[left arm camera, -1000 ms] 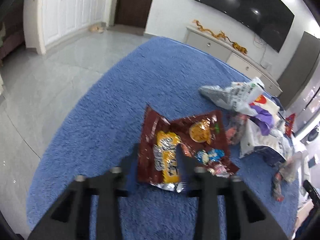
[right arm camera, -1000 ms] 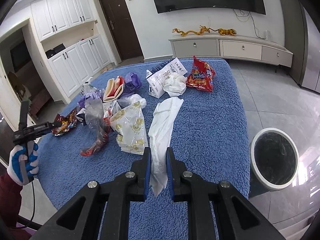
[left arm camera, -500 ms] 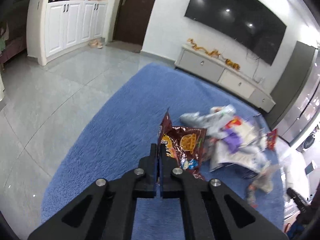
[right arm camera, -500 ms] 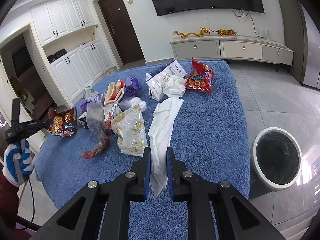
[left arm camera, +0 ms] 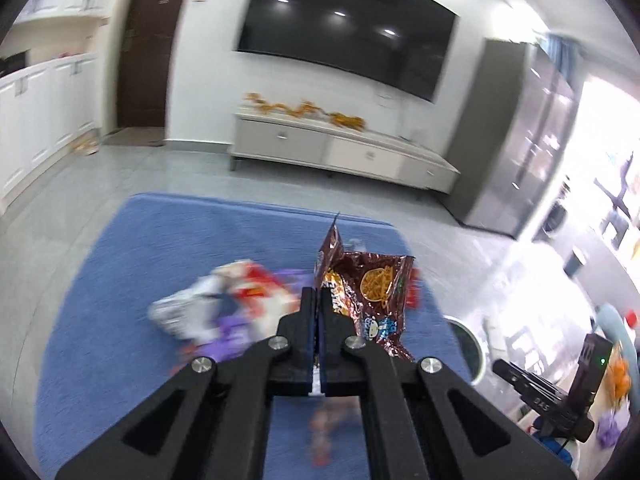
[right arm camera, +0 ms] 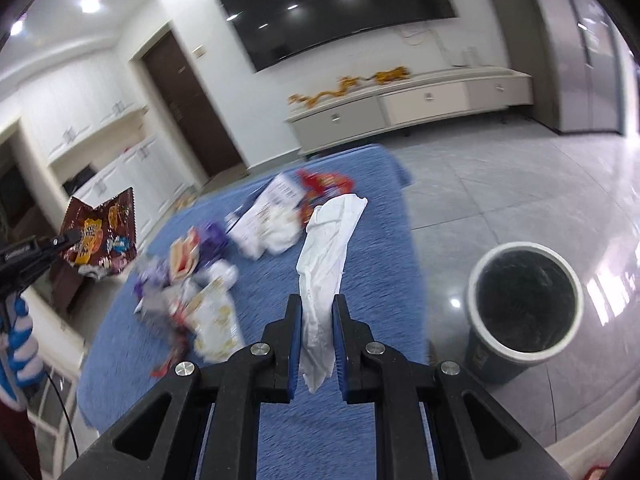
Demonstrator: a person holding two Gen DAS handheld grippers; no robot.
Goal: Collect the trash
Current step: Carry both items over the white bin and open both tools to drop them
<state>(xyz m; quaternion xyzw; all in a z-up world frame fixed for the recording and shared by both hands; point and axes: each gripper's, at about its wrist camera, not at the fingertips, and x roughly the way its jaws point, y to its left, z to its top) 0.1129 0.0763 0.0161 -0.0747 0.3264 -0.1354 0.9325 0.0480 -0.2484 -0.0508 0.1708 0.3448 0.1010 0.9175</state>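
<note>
My left gripper (left arm camera: 319,294) is shut on the edge of a brown snack wrapper (left arm camera: 370,292), which hangs in the air above the blue rug (left arm camera: 152,248). In the right wrist view that wrapper (right arm camera: 100,234) dangles from the left gripper (right arm camera: 70,236) at the far left. A long white cloth (right arm camera: 328,256) is pinched between the pads of my right gripper (right arm camera: 317,300), which is shut on it; its far end trails up over the rug (right arm camera: 372,272). A pile of mixed wrappers and bags (right arm camera: 200,276) lies on the rug's left half.
A round bin with a white rim (right arm camera: 524,300) stands on the tiled floor right of the rug; its rim (left arm camera: 466,340) also shows in the left wrist view. A low white TV cabinet (right arm camera: 404,104) and a wall screen stand behind. A gloved hand (right arm camera: 18,344) holds the left gripper.
My left gripper closed on the brown wrapper and lifted it off the rug, swinging toward the right. My right gripper rolled and moved a little with the white cloth still pinched.
</note>
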